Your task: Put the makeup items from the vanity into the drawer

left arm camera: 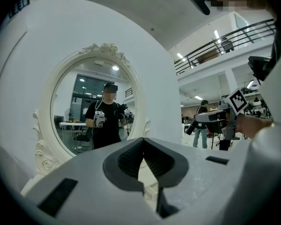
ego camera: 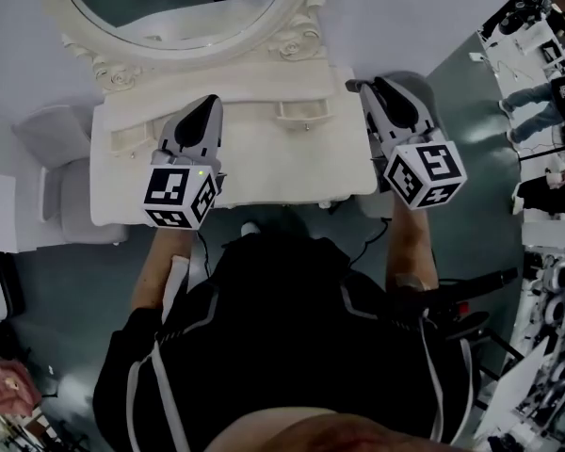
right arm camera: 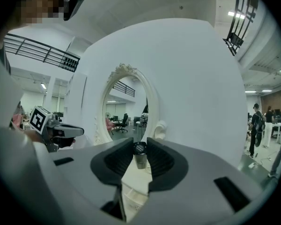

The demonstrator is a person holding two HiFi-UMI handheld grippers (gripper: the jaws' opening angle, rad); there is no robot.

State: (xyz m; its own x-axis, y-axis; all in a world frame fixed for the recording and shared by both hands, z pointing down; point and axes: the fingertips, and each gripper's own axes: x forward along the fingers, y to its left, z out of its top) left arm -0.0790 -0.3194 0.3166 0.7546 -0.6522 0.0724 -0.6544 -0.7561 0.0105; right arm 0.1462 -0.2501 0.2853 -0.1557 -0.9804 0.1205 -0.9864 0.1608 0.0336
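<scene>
My right claw is clamped on a small silvery makeup tube. The tube stands upright between the pads, long axis vertical, dark cap at the top. I hold it level over the right-hand edge of the white vanity, facing the oval mirror. My left claw hangs over the vanity's left half, its tips together with nothing between them.

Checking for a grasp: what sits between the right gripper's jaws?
A small silver tube with a black cap, upright, clamped by the right gripper; the right gripper view shows it.
</scene>
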